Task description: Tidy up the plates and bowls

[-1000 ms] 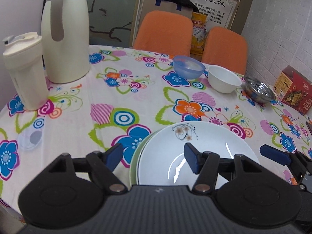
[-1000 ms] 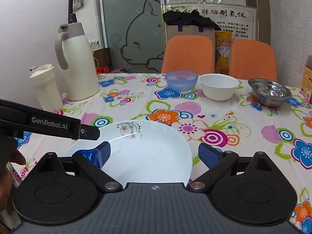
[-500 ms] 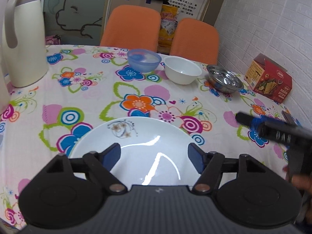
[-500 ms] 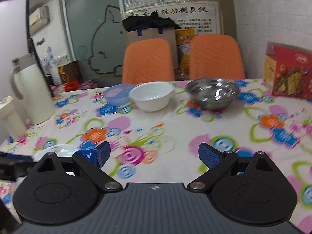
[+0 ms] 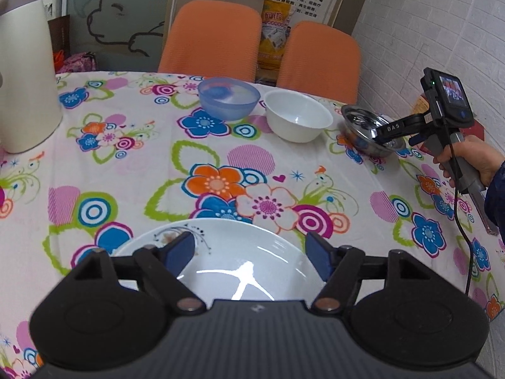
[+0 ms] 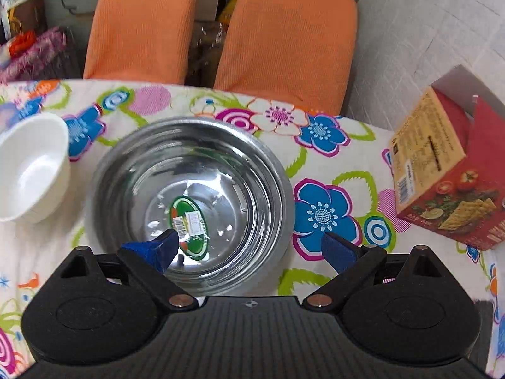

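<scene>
1. The steel bowl is the landmark; it sits near the far right edge of the bench, with two orange chairs just beyond that edge and a white tiled wall behind them; bare flowered cloth lies open to its right, up to a red cracker box.
2. The right gripper hovers over the near rim of the steel bowl, fingers spread wide and holding nothing; its left finger is over the bowl's inside, its right finger outside the rim above the cloth.
3. Left of the steel bowl stands a white bowl, close but apart; left of that a translucent blue bowl, just beside the white one.
4. Well nearer than the steel bowl, at the bench's near edge, lies a white plate with a small floral print; the left gripper hangs over it, fingers wide, gripping nothing.
5. Between the plate and the three bowls the cloth is free.
6. Writing: "DAS" on the right gripper's arm seen from the left wrist; a green oval sticker with a barcode on the steel bowl's floor, its text too small to read.
7. A cream jug stands far left of the steel bowl; the steel is shiny and round, the cloth matte.
</scene>
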Motion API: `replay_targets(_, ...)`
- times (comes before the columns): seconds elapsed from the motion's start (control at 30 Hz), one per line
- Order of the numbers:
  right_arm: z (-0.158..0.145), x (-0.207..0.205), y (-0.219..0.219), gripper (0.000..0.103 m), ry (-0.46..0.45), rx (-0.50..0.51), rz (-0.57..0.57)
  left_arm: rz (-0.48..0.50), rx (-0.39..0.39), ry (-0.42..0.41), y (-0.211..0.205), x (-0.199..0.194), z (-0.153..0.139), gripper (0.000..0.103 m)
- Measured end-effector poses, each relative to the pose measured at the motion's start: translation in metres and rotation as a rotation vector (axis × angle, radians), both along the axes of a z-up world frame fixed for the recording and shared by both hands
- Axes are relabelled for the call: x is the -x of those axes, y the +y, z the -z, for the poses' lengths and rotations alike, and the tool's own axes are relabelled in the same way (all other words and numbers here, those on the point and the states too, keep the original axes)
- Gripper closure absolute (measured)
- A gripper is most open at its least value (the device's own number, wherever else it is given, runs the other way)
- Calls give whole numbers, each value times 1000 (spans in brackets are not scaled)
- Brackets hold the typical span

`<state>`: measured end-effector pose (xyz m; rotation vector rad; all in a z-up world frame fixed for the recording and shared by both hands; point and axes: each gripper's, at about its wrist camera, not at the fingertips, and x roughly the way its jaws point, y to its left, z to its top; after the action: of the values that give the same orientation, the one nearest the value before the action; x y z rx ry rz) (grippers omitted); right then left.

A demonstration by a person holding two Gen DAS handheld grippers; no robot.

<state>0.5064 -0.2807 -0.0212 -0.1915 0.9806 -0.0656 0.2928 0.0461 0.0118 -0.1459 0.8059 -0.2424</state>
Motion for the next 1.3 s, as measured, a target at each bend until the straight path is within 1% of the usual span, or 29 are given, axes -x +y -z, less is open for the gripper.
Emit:
replay_targets(0.13,7,-5,-3,19,69,-23,-11,-16,10,10,5,-8,1,33)
replay_targets(0.37,5,12,0,18,184,-50,-62,22,50,10,2,0,1,33)
replay_targets(0.43,5,22,1,19,224,-90,-91,27,52,2,1,4,-2,32)
replay_targets(0.53,6,46,4,18,259,-141,-127,33,59,-9,1,10,-6,31)
replay_targets(0.63,5,71,10,18,257,-140,-162,40,60,-15,-3,13,-9,31)
replay_targets(0.67,4,78,12,18,243,-128,-167,44,59,-16,-5,14,-10,31)
replay_targets(0.7,0,86,13,19,210,-109,-168,50,57,-16,-8,14,-12,31)
replay_targets(0.77,-12,102,13,18,111,-80,-154,64,52,-13,-14,12,-16,31)
replay_targets(0.87,-29,127,4,18,-70,-87,-100,104,39,-19,-28,-1,-26,31)
replay_targets(0.97,-30,149,-2,18,-197,-96,-72,163,26,-15,-53,-26,-35,30)
replay_targets(1.03,-26,158,-6,18,-236,-120,-68,198,22,3,-76,-51,-35,30)
replay_targets(1.1,-20,162,-10,18,-255,-142,-59,213,13,36,-100,-76,-31,30)
replay_targets(1.23,-8,151,-15,18,-249,-157,-63,224,16,126,-151,-125,-8,30)
replay_targets(1.3,-4,144,-17,18,-248,-167,-69,211,-12,158,-171,-141,5,30)
